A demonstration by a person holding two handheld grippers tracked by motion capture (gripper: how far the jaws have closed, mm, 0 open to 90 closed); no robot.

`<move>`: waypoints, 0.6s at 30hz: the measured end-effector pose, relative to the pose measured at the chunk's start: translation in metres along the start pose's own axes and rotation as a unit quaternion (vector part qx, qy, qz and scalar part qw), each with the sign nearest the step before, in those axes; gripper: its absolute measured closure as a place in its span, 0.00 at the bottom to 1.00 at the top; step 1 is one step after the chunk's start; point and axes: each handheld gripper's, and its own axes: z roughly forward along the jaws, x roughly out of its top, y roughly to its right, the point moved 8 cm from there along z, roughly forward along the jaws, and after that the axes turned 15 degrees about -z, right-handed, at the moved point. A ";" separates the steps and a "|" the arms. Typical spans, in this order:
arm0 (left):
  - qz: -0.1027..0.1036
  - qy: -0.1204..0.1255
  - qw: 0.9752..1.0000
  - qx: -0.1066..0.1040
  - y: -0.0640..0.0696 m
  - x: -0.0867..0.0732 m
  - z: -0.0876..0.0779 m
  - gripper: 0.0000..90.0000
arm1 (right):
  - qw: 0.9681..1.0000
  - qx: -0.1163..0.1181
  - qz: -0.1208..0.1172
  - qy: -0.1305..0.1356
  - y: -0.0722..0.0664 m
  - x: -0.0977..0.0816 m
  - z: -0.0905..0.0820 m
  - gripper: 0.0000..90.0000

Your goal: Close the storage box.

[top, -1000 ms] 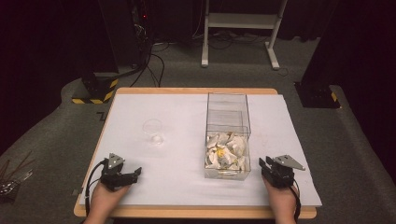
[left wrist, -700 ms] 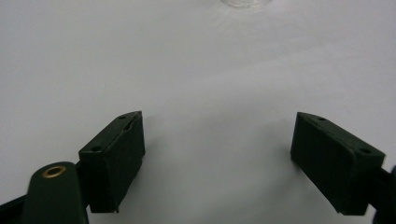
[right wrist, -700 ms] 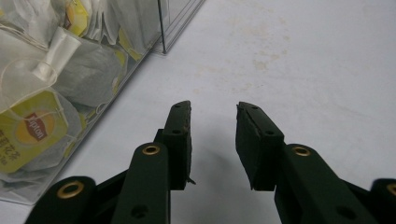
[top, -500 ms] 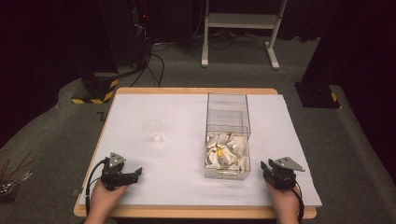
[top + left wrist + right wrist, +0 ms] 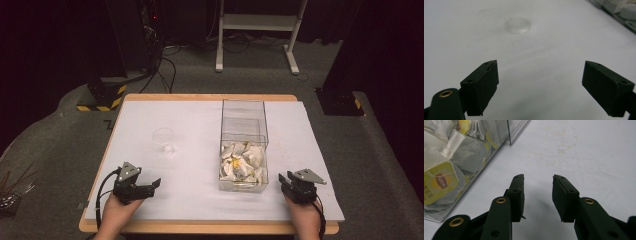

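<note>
The right gripper [image 5: 288,183] sat beside the clear box [image 5: 243,131] of tea bags [image 5: 242,162], its jaws having just been opening to a modest gap with nothing between them. The left gripper [image 5: 152,185], jaws spread wide and empty, had lifted slightly off the table [image 5: 200,205] compared with a moment earlier, facing the small glass cup [image 5: 164,141]; I took both for readying a first pick

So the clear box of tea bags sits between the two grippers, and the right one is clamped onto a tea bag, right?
Not quite. The right gripper holds nothing: the right gripper view shows its jaws apart over bare tabletop. The clear box of tea bags does sit between it and the left gripper.
</note>
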 end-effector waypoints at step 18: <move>-0.004 0.003 1.000 -0.020 0.020 0.018 -0.003 0.16 | 1.000 0.010 -0.017 -0.003 0.000 0.005 0.004 0.66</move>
